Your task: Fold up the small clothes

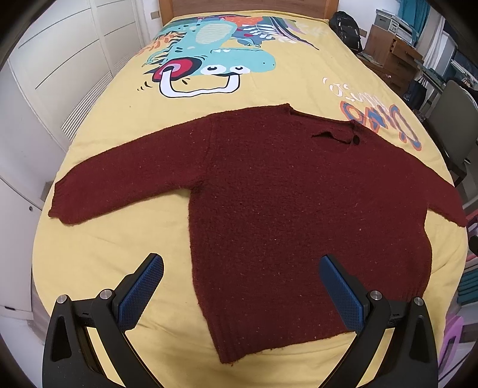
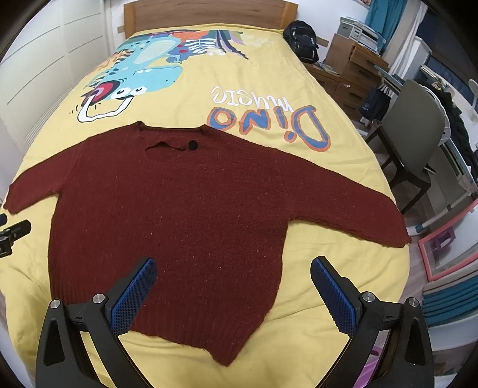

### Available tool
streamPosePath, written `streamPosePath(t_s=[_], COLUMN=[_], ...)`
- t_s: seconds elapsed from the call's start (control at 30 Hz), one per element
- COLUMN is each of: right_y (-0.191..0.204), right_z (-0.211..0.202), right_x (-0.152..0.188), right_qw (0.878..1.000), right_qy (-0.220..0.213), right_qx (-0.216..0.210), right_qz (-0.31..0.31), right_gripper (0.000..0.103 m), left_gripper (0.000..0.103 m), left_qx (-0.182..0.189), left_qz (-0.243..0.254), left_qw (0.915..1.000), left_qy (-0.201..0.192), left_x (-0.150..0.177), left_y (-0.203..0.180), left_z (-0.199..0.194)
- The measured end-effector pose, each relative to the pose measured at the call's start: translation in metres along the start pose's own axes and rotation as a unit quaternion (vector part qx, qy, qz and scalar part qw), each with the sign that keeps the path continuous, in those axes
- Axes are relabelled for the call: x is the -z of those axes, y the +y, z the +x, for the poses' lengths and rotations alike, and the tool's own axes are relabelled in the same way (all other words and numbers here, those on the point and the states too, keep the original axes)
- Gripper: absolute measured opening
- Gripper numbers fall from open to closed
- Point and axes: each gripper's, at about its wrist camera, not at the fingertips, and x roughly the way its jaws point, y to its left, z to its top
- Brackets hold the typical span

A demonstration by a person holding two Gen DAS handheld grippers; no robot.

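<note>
A small dark red knit sweater [image 1: 283, 209] lies flat on the yellow bedspread [image 1: 134, 125], both sleeves spread out, neck toward the headboard. It also shows in the right wrist view [image 2: 179, 209]. My left gripper [image 1: 240, 268] is open and empty, hovering above the sweater's lower left hem corner. My right gripper [image 2: 233, 270] is open and empty above the sweater's lower right hem. Part of the left gripper [image 2: 13, 232] shows at the left edge of the right wrist view.
The bedspread has a dinosaur print [image 2: 134, 77] and lettering [image 2: 269, 122]. A wooden headboard [image 2: 209, 12] stands at the far end. White cupboards [image 1: 59, 59] are left of the bed. A grey chair [image 2: 415, 140], drawers [image 2: 349, 71] and a black backpack [image 2: 301, 38] stand to the right.
</note>
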Motion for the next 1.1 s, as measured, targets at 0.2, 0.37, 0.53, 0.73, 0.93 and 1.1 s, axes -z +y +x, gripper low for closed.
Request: streamPosePath(t_s=[0.2, 0.37, 0.53, 0.73, 0.93, 1.1], right_y=[0.0, 0.0, 0.0, 0.0, 0.0, -0.012], right_z=[0.001, 0.001, 0.001, 0.003, 0.004, 0.012], right_x=[0.0, 0.0, 0.0, -0.001, -0.002, -0.006], right_qw=[1.0, 1.0, 1.0, 1.0, 1.0, 1.0], right_qy=[0.001, 0.002, 0.005, 0.005, 0.003, -0.005], right_qx=[0.0, 0.001, -0.001, -0.002, -0.004, -0.014], right_qz=[0.001, -0.002, -0.002, -0.003, 0.0, 0.017], right_gripper=[0.102, 0.102, 0.102, 0.102, 0.102, 0.102], left_gripper=[0.102, 0.102, 0.102, 0.102, 0.102, 0.102], left_qx=[-0.006, -0.007, -0.007, -0.008, -0.01, -0.011], left_qz=[0.004, 0.006, 0.008, 0.008, 0.009, 0.011], left_qw=[1.0, 1.0, 0.9999, 0.9999, 0.9999, 0.9999], left_qy=[-0.001, -0.001, -0.001, -0.001, 0.001, 0.0], left_x=[0.0, 0.0, 0.0, -0.001, -0.002, -0.005], left_y=[0.0, -0.001, -0.001, -0.001, -0.001, -0.002], left_z=[-0.001, -0.002, -0.001, -0.002, -0.002, -0.001])
